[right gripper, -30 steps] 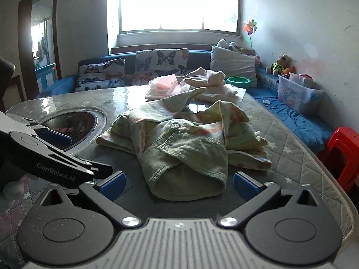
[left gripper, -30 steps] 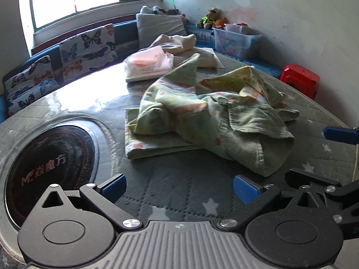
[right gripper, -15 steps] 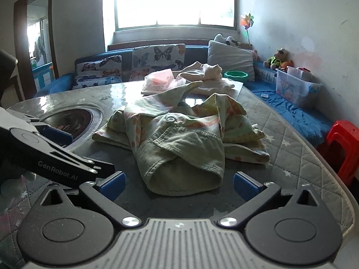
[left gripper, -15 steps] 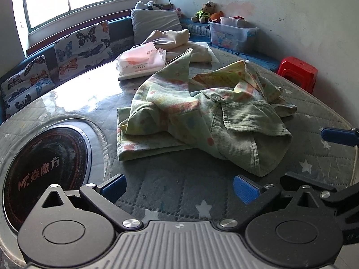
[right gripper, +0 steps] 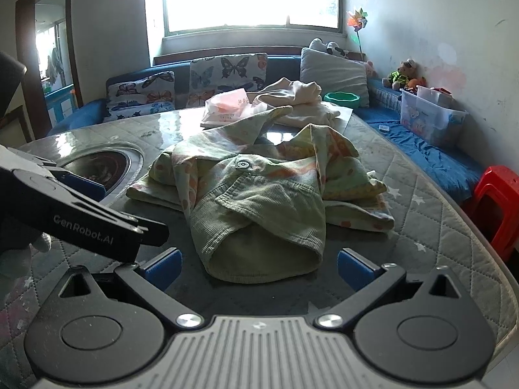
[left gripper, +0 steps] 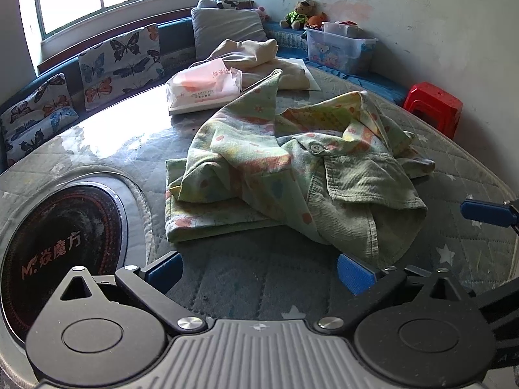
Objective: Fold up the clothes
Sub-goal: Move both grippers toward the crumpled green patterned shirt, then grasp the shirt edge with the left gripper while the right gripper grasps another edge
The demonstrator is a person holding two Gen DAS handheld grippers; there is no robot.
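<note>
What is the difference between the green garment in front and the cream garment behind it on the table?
The green garment has an orange print, a corduroy part and a metal snap; the cream garment is plain. The green garment lies near both open grippers, partly over a flat folded green cloth; the cream garment lies farther back, beside a pink packet. Both are crumpled and not folded.

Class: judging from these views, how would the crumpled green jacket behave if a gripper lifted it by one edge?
The green jacket lies in soft folds, so it would likely sag and unfurl. It overlaps the folded cloth beneath, so it may drag that along.
</note>
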